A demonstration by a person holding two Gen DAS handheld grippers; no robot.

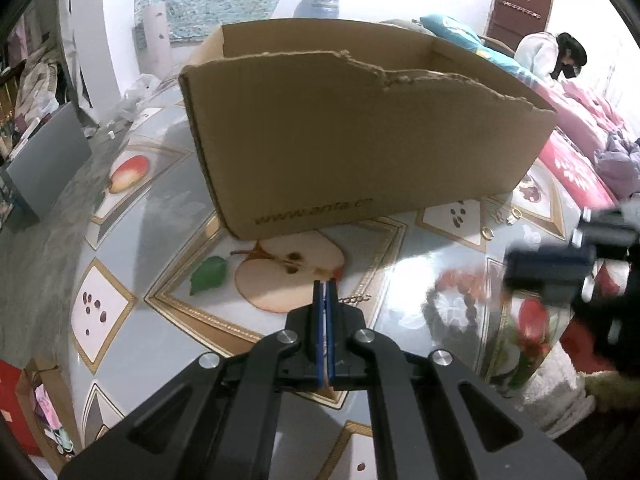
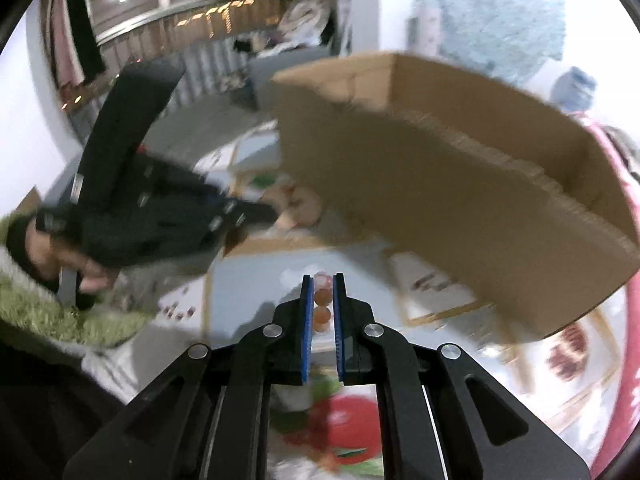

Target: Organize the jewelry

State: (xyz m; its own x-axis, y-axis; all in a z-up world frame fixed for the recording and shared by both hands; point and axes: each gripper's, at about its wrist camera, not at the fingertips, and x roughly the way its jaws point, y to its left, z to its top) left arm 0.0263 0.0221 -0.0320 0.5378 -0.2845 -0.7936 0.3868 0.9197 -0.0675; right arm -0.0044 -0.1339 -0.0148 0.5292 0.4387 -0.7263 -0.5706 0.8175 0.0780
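Beads, orange and round (image 2: 322, 306), sit pinched between right gripper (image 2: 322, 292) jaws; left gripper (image 1: 324, 292) jaws pressed together before torn-edged brown cardboard box (image 1: 360, 140) on fruit-patterned bench (image 1: 160, 216).

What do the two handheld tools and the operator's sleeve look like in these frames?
Both match: the left tool and right tool have matte black slotted linkage arms with round silver pivot pins and flat blue pads lining black fingers. No cables or markings visible. The hand on the left tool's black handle wears a fuzzy green sleeve.
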